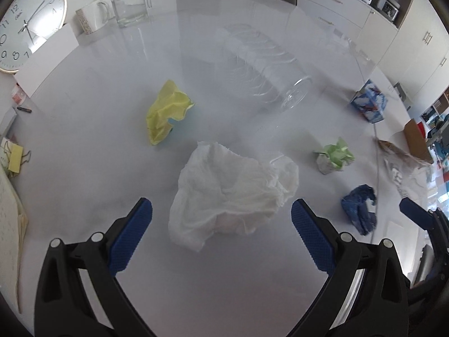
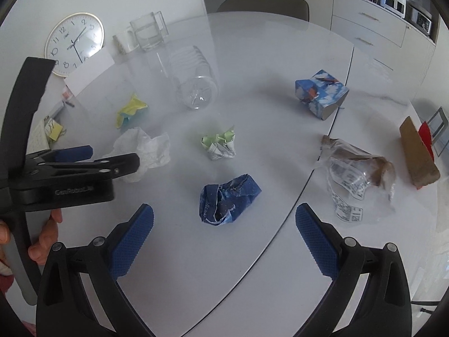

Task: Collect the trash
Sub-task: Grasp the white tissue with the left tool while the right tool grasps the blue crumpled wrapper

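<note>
— Where is the trash lying on the table (image 1: 224, 295)?

— The white tissue (image 1: 233, 193) is sitting just ahead of the left gripper (image 1: 221, 219), whose jaws are standing wide apart. The blue wad (image 2: 228, 199) is lying between the spread jaws of the right gripper (image 2: 224, 224), untouched.

— Any writing?

— "GenRobot.AI" is showing on the left tool's body.

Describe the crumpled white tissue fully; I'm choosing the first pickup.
The white tissue is a loose, thin, crinkled paper wad lying on the glossy white table. It sits just ahead of the open left tongs, centred on their gap, untouched. Nothing else touches it.
</note>
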